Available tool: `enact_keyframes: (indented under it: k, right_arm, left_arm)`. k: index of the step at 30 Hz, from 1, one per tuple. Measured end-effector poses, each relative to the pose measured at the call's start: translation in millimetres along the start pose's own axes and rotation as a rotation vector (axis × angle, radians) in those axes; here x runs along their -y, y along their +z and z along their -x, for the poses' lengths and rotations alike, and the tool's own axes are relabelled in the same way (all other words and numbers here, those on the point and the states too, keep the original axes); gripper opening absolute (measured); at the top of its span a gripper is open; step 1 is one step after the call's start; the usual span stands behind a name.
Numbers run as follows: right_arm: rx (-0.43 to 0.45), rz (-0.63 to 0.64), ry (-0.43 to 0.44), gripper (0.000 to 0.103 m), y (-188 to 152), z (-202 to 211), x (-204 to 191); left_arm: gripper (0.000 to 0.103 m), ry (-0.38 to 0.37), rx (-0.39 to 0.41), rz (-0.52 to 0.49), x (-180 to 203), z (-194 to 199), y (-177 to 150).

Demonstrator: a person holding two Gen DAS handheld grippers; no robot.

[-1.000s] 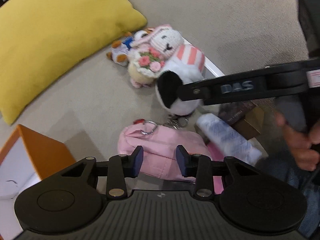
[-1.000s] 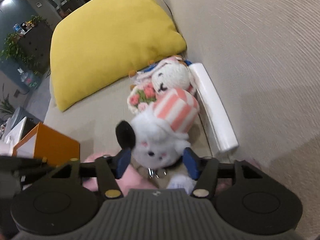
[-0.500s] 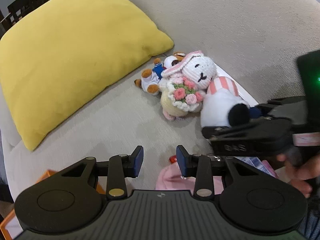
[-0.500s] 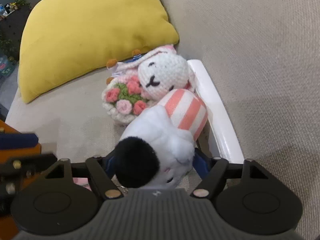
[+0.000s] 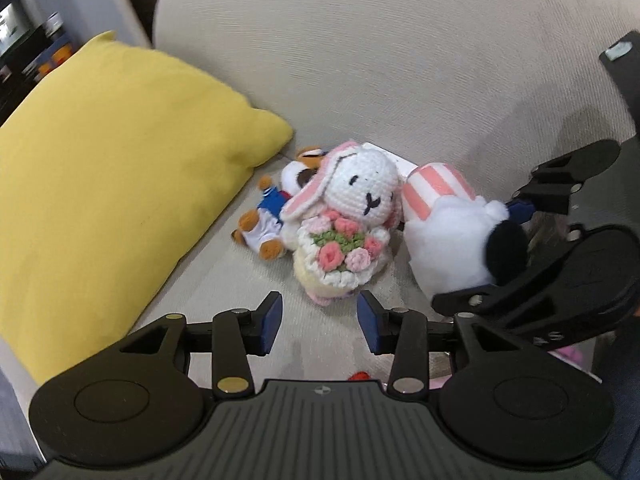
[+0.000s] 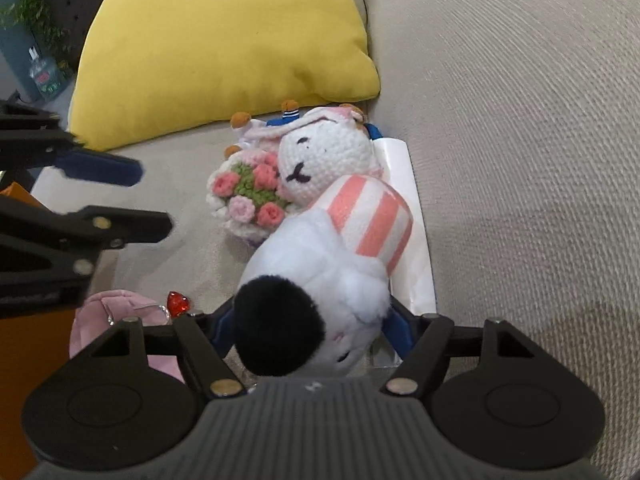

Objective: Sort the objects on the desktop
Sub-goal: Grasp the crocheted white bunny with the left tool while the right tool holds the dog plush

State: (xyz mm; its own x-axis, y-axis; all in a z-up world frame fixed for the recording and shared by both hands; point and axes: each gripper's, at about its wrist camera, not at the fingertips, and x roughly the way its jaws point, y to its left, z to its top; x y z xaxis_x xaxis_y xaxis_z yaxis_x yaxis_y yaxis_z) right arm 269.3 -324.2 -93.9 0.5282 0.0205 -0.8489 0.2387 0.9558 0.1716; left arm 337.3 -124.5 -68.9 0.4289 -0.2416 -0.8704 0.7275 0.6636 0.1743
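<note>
**Beige sofa seat, plush toy being set among the others**

Beige woven upholstery (image 6: 520, 160) carries everything here, with a yellow cushion (image 6: 224, 48) at the back. The white plush toy (image 6: 320, 264), soft and fluffy with a black ear and a pink-and-white striped cap, lies on the seat, its cap against the crocheted bunny (image 6: 324, 160) that holds a bouquet. The right tool (image 6: 308, 330) stands wide around the toy's head; its pads sit at the fur on both sides, so I judge it a light hold near release. To finish well, the toy should rest fully on the seat before the tool spreads, then the tool should back straight out so the fur does not drag.

Behind the toy lies a flat white packet (image 6: 404, 208); a small bear in blue (image 5: 264, 220) lies beyond the bunny. The left tool (image 5: 318, 322) is part-open and empty, its jaws having just been opening, short of the bunny. A pink pouch (image 6: 108, 320) lies nearer.
</note>
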Motion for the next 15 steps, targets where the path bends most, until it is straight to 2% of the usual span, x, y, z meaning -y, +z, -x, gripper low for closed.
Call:
enact_keyframes:
  k: [3, 5, 9, 11, 15]
  right_arm:
    - [0.007, -0.036, 0.023, 0.074, -6, 3, 6]
    - [0.020, -0.055, 0.027, 0.073, -6, 7, 8]
    - [0.069, -0.024, -0.005, 0.072, 8, 15, 7]
    - [0.061, -0.010, -0.015, 0.071, 11, 11, 6]
    - [0.056, 0.015, -0.003, 0.072, 8, 10, 5]
  left_arm:
    - [0.056, -0.004, 0.005, -0.067, 2, -11, 4]
    - [0.058, -0.007, 0.003, -0.106, 2, -18, 7]
    - [0.061, -0.021, -0.006, -0.165, -2, -34, 14]
    - [0.069, -0.036, -0.011, -0.190, -4, -42, 20]
    - [0.073, -0.082, -0.016, -0.251, -3, -58, 26]
